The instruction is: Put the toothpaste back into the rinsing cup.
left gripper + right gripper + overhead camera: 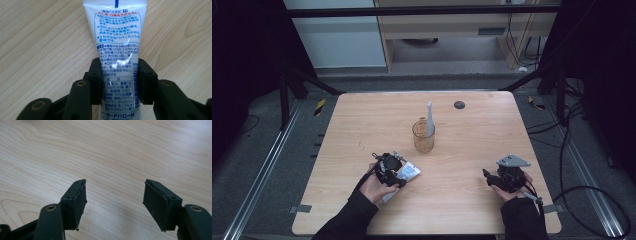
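Left tongs [398,170] sit low on the near-left part of the tabletop [472,200], closed around a white toothpaste tube [408,172] lying flat on the wood; right tongs [487,176] rest near the front right, jaws apart and holding nothing. High view: both hands [374,188] enter from the near edge, well apart from each other. A clear amber cup [423,136] stands upright near the tabletop's centre with a white toothbrush [430,120] leaning inside it; a small dark disc [459,105] lies farther back. Bare wood separates the tube from the cup, and the cup is the nearest obstacle beyond the left tongs. The right tongs lie close to the right edge, with open surface toward the centre.

Left gripper view: the black pads [96,80] press against both long sides of the tube [117,37], at its lower printed part beside the barcode. The tube extends straight away from the jaws across bare wood, with free tabletop on either side.

Right gripper view: the right tongs [113,200] stand wide, the two pads [156,203] well apart, with plain wood grain between and ahead of them.
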